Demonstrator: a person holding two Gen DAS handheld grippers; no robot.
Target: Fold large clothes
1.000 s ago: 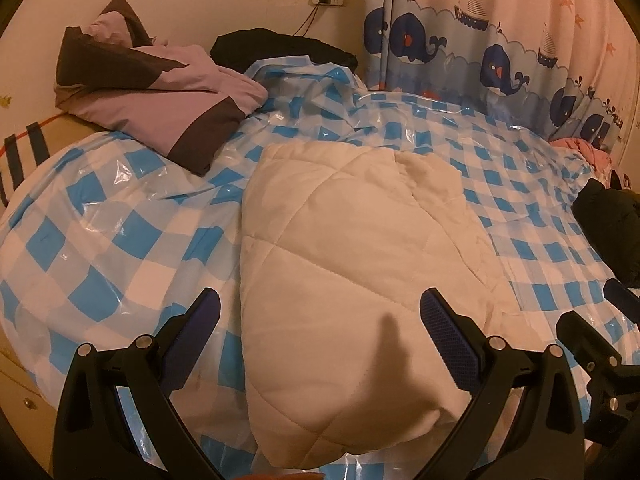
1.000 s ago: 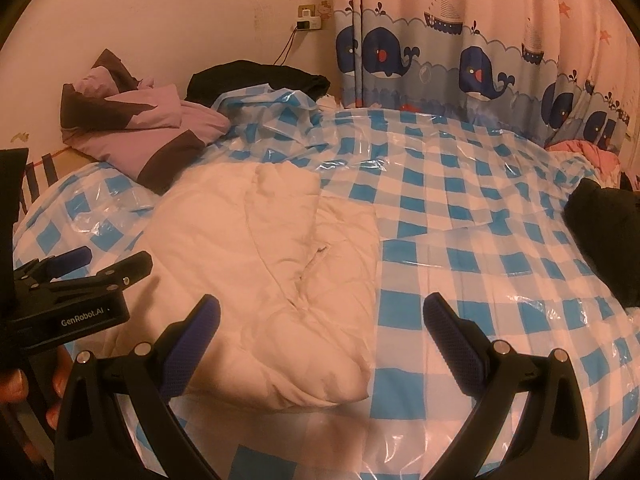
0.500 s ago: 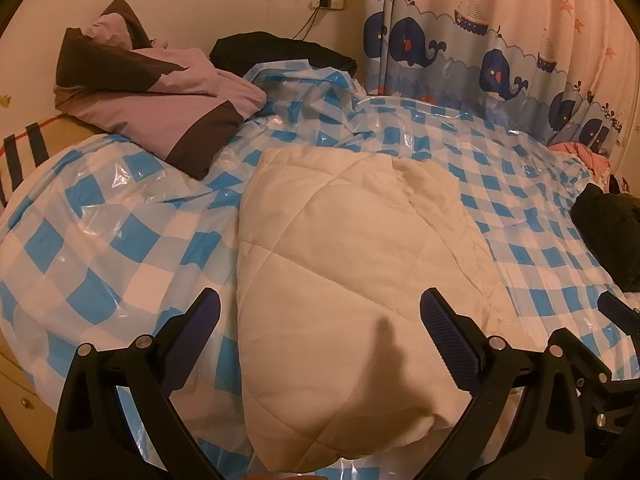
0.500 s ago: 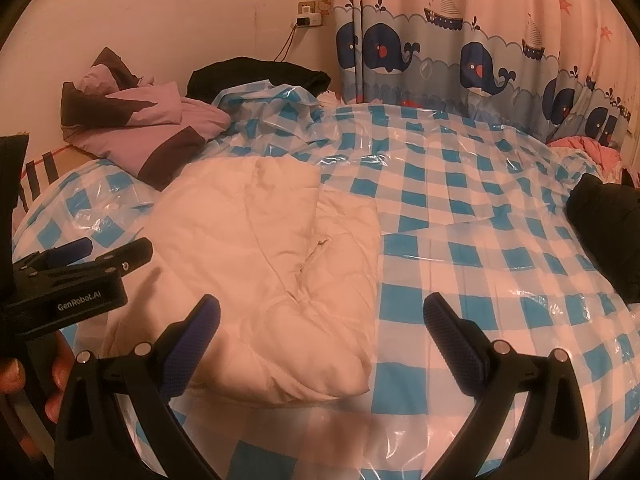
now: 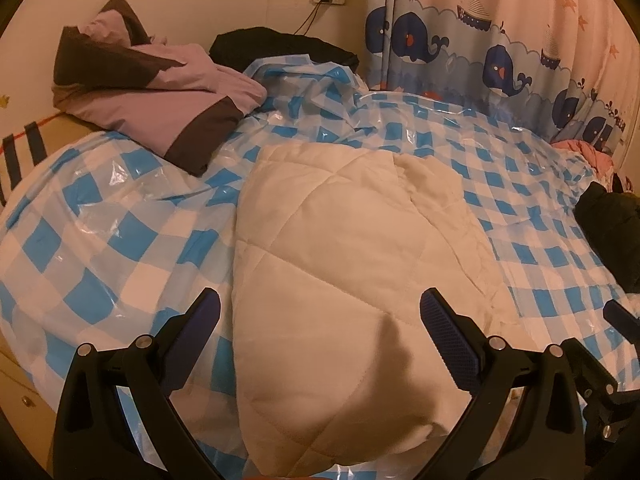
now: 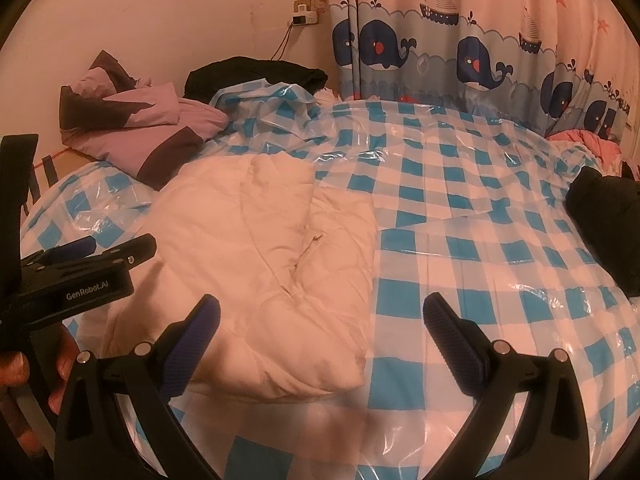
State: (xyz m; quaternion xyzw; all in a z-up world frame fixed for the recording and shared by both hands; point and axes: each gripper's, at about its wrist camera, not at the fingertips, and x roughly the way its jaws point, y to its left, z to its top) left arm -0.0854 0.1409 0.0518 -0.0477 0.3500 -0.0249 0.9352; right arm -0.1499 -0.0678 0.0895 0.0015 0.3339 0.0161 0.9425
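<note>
A cream quilted garment (image 5: 340,280) lies folded into a thick bundle on the blue-and-white checked plastic sheet (image 5: 100,240) over the bed. It also shows in the right wrist view (image 6: 260,248), left of centre. My left gripper (image 5: 320,332) is open and empty, hovering over the bundle's near end. My right gripper (image 6: 320,336) is open and empty, above the bundle's right near corner. The left gripper's body shows in the right wrist view (image 6: 80,276) at the left edge, held by a hand.
A purple-and-brown garment (image 5: 152,108) lies heaped at the far left. A black garment (image 5: 280,44) lies by the wall. Another black garment (image 6: 608,224) sits at the right edge. A whale-print curtain (image 6: 460,52) hangs behind. A pink cloth (image 5: 592,156) lies by it.
Both grippers have drawn back slightly toward me and stayed open. The cream bundle has not moved.
</note>
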